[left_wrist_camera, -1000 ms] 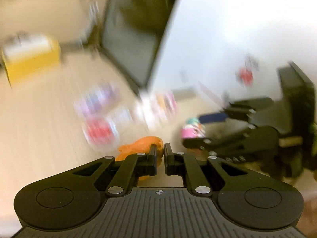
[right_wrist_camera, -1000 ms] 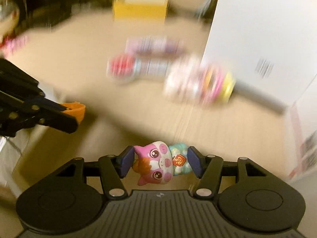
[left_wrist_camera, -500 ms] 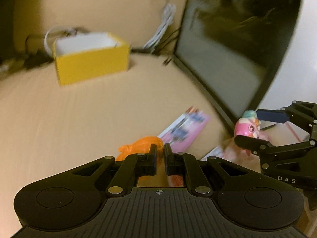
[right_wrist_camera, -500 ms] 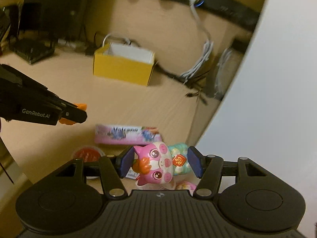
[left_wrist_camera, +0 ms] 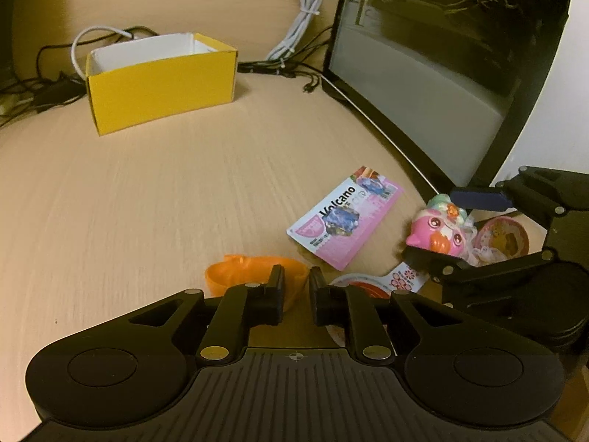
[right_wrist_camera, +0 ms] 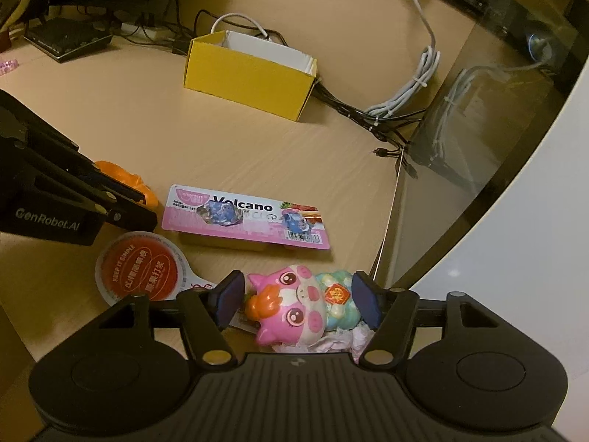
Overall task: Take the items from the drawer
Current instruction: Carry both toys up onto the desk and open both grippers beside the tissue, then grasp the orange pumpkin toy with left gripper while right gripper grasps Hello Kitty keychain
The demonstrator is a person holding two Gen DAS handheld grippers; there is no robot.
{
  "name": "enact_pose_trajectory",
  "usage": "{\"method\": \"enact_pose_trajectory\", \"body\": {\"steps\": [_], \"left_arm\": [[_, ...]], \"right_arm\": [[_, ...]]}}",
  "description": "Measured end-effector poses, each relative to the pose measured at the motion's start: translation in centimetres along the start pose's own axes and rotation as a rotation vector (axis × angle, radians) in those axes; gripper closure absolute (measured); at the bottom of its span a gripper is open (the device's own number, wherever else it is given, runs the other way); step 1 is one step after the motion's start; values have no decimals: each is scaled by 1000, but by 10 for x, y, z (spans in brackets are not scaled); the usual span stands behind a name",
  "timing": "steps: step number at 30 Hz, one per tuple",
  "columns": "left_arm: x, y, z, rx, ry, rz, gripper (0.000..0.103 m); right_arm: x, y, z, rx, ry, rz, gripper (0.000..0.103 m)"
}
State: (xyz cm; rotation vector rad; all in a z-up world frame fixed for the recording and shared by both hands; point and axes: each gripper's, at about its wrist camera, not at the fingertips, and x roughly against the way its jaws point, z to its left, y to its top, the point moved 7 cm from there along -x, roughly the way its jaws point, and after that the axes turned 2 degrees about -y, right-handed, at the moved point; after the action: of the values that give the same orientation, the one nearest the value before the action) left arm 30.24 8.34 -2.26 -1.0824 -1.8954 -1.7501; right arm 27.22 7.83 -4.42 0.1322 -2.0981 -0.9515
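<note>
My left gripper [left_wrist_camera: 296, 289] is shut on an orange band-like item [left_wrist_camera: 235, 274], held low over the wooden desk [left_wrist_camera: 147, 199]. My right gripper [right_wrist_camera: 296, 296] is shut on a pink pig toy [right_wrist_camera: 291, 305] that has a pale green back. The left wrist view shows that toy [left_wrist_camera: 436, 228] between the right gripper's fingers [left_wrist_camera: 478, 199], just right of a pink "Volcano" packet [left_wrist_camera: 346, 217]. In the right wrist view the left gripper [right_wrist_camera: 140, 206] comes in from the left with the orange item [right_wrist_camera: 121, 175]. No drawer is in view.
A red-lidded cup [right_wrist_camera: 141, 265] lies beside the packet [right_wrist_camera: 246, 221]. An open yellow box [left_wrist_camera: 162, 77] stands at the back of the desk among cables [left_wrist_camera: 298, 22]. A dark glass-sided case [left_wrist_camera: 441, 55] walls off the right. Another small cup [left_wrist_camera: 504, 235] sits behind the toy.
Both views swung up from a blurred look at the desk items toward the desk's back and have steadied. Each gripper kept its item; the pig toy now hangs by the packet.
</note>
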Motion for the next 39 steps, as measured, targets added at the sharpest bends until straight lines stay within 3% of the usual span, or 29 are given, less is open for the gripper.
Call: {"method": "enact_pose_trajectory", "body": {"steps": [7, 12, 17, 21, 24, 31, 39], "left_arm": [[30, 9, 8, 28, 2, -69, 87], [52, 7, 6, 33, -17, -99, 87], [69, -5, -17, -25, -62, -110, 87], [79, -21, -45, -87, -122, -102, 87], [81, -39, -69, -150, -189, -62, 87], [65, -90, -112, -290, -333, 106, 87], [35, -143, -127, -358, -395, 297, 87]], "right_arm": [[38, 6, -9, -72, -1, -53, 30], [67, -8, -23, -177, -20, -56, 28], [90, -31, -34, -232, -114, -46, 24], [109, -56, -43, -281, -196, -58, 15], [120, -79, -48, -323, -247, -56, 13], [135, -135, -48, -402, -202, 121, 13], [163, -188, -44, -463, -161, 244, 14]]}}
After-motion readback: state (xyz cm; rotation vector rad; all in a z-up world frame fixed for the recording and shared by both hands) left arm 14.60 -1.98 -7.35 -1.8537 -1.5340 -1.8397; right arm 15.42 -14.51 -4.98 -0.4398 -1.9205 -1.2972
